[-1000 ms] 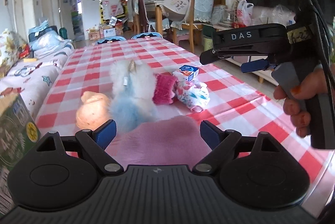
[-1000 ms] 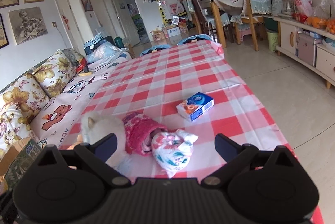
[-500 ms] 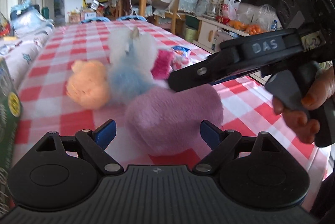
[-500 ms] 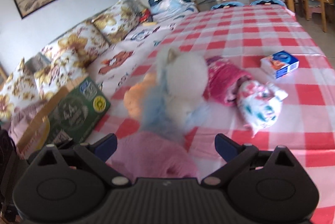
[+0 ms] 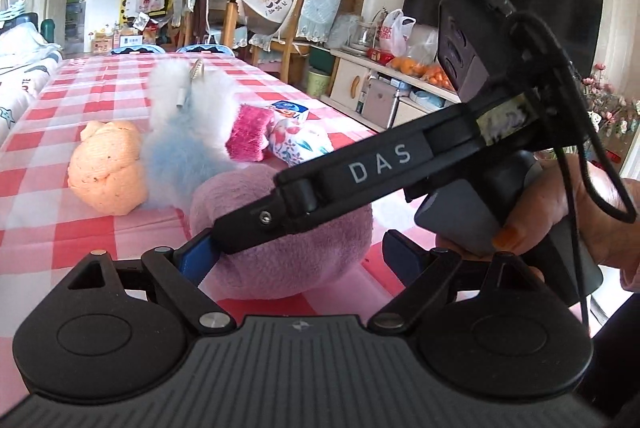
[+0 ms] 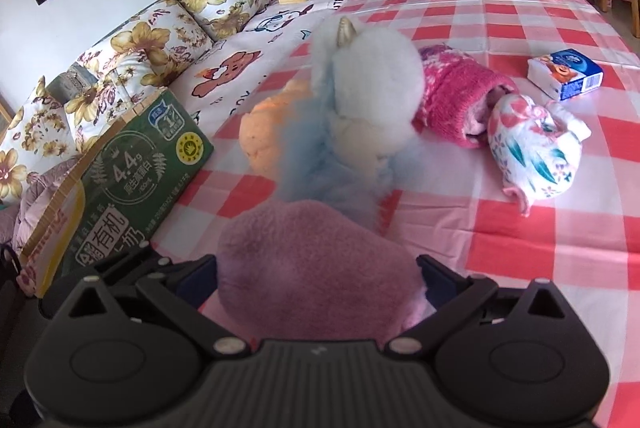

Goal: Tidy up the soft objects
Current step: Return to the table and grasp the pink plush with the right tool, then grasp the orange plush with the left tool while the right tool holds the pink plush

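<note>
A purple plush [image 6: 320,268] lies near the front edge of the red-checked table [image 6: 540,228]. My right gripper [image 6: 316,282] is open and straddles it, one pad on each side. In the left wrist view the right gripper's near finger [image 5: 256,224] slants down across the purple plush [image 5: 288,260]. My left gripper [image 5: 300,258] is open just in front of the same plush. Behind it stand a white-and-blue unicorn plush [image 6: 360,99] and an orange plush [image 5: 108,171]. A pink knitted piece [image 6: 452,91] and a floral cloth bundle [image 6: 536,151] lie to the right.
A green carton box [image 6: 132,167] sits at the table's left edge, beside a floral sofa [image 6: 160,39]. A blue tissue pack [image 6: 564,71] lies far right on the table. A hand [image 5: 580,211] holds the right gripper. Chairs and a cabinet stand beyond the table.
My right gripper swung left and down until its open fingers came around the purple plush. The left gripper stayed open and drew slightly nearer to the plush.
</note>
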{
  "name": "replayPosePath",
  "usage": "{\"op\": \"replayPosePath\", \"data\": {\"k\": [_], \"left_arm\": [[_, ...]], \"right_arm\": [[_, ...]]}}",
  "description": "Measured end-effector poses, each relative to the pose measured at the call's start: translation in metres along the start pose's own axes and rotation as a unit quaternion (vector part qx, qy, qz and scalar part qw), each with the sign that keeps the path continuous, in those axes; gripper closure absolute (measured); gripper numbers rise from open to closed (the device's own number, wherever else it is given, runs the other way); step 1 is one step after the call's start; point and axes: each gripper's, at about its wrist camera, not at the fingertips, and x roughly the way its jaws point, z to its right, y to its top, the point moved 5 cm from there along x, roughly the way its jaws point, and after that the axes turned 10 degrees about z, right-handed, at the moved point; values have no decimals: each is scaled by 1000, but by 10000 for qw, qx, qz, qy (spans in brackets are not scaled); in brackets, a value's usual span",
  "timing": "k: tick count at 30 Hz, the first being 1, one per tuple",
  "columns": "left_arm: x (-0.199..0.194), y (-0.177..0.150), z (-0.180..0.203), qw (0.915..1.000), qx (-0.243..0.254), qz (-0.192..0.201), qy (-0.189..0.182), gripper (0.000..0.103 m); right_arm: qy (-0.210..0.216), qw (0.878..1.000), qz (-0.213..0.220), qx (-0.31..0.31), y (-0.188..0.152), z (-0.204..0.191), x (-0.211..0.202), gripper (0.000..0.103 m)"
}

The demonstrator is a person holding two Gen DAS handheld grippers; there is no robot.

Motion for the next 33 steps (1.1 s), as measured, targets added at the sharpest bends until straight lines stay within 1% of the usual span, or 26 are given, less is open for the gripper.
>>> {"op": "replayPosePath", "data": {"k": [4,6,9,12,14,16,18,21,24,26,32,33], "left_arm": [[1,2,-1,10000,29,-19,16,0],[0,3,-5,9999,51,-29,89,0],[-1,6,-15,9995,60,-18,318,0],[0,13,-30,9973,-84,24,735,0],[1,19,-41,9923,-231,169,1203,0],[1,25,-49,9888,-473,271,1387,0],[6,31,-58,9824,-641,300,1728,0],[16,39,-70,9723,-769,348,2178,0],[31,49,-81,9659,-822,383,2424,0],[41,55,-87,9634,-777,390,2534,0],[69,60,-107,9565,-791,157,2804,0],[72,58,-111,9560,-819,100,2814,3]], "right_arm": [[-31,9998,-63,209,-1,7,-5,14],[-67,9997,-56,245,-1,9,-7,17],[-188,9996,-46,207,0,11,-11,20],[-537,9983,43,210,3,20,-18,20],[-797,9965,123,233,5,29,-24,20],[-992,9947,179,223,7,39,-29,20],[-1064,9937,220,290,7,47,-33,20],[-1060,9934,247,357,6,51,-36,20],[-1044,9938,234,293,5,49,-36,18],[-1046,9940,235,202,6,46,-36,16],[-1008,9946,237,84,5,44,-34,12],[-998,9947,236,72,5,44,-33,11]]}}
